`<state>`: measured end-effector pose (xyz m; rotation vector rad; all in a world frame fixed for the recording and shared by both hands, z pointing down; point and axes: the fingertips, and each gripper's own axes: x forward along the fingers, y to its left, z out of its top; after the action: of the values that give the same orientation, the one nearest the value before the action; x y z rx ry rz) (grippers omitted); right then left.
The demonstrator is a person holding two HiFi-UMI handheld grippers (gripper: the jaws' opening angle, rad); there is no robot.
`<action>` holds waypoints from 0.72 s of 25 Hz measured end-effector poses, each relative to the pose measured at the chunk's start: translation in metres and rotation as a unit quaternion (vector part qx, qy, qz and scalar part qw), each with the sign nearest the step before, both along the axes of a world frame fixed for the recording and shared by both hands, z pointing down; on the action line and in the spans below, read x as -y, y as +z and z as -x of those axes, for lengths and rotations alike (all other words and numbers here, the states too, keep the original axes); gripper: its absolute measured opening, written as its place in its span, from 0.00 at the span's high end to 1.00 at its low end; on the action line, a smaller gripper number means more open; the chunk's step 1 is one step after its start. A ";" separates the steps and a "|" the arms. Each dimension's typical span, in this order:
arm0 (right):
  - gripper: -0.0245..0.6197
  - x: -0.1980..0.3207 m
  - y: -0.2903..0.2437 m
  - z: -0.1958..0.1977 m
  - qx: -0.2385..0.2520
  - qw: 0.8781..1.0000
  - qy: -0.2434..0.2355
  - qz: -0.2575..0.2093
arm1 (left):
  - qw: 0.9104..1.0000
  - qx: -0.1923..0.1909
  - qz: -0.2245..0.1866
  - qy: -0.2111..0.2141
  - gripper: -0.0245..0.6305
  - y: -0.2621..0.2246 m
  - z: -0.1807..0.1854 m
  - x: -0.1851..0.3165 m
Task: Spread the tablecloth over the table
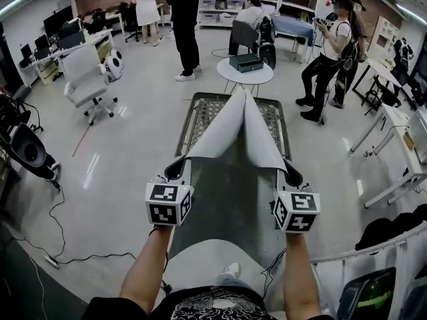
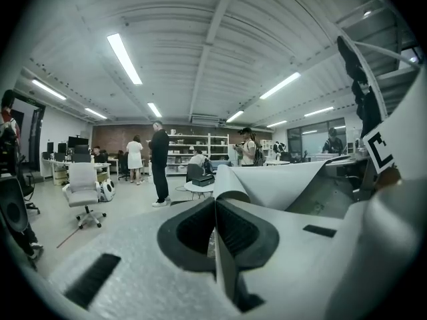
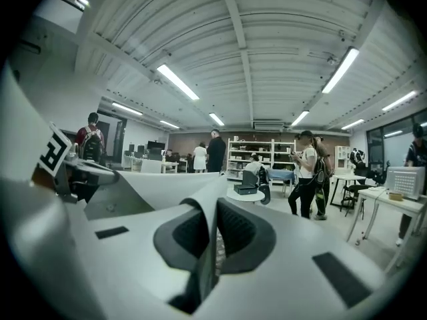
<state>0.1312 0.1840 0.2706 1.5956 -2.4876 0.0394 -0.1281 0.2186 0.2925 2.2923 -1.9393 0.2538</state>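
Observation:
A light grey tablecloth (image 1: 230,129) hangs stretched between my two grippers above a long table (image 1: 200,109) with a patterned mesh top. My left gripper (image 1: 177,168) is shut on the cloth's left corner, and in the left gripper view the cloth edge (image 2: 220,259) runs pinched between the dark pads (image 2: 193,229). My right gripper (image 1: 290,172) is shut on the right corner, with the cloth edge (image 3: 200,265) caught between its pads (image 3: 240,229). The cloth folds into a ridge toward the table's far end. Its darker underside (image 1: 230,192) sags between my arms.
A small round white table (image 1: 245,72) with a dark box (image 1: 245,61) stands just beyond the long table's far end. Several people stand or sit farther back. A white office chair (image 1: 85,75) stands at left, white desks (image 1: 393,139) at right, cables (image 1: 53,245) on the floor at lower left.

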 end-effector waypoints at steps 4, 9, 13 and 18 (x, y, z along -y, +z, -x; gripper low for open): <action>0.95 0.038 0.002 -0.018 0.004 1.000 -0.008 0.002 | 1.000 0.005 0.003 -0.011 0.95 0.001 -0.015 0.032; 0.95 0.071 0.002 -0.031 0.009 1.000 -0.020 0.001 | 1.000 0.013 0.001 -0.023 0.95 -0.003 -0.027 0.061; 0.95 0.092 0.004 -0.043 0.014 1.000 -0.028 -0.001 | 0.999 0.020 -0.002 -0.034 0.95 -0.004 -0.034 0.079; 0.95 0.118 0.004 -0.048 0.016 0.999 -0.034 -0.003 | 0.999 0.026 -0.003 -0.044 0.95 -0.007 -0.033 0.104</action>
<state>0.1788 0.0656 0.2749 1.5223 -2.5659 0.0483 -0.0951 0.1146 0.2851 2.2183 -2.0628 0.3011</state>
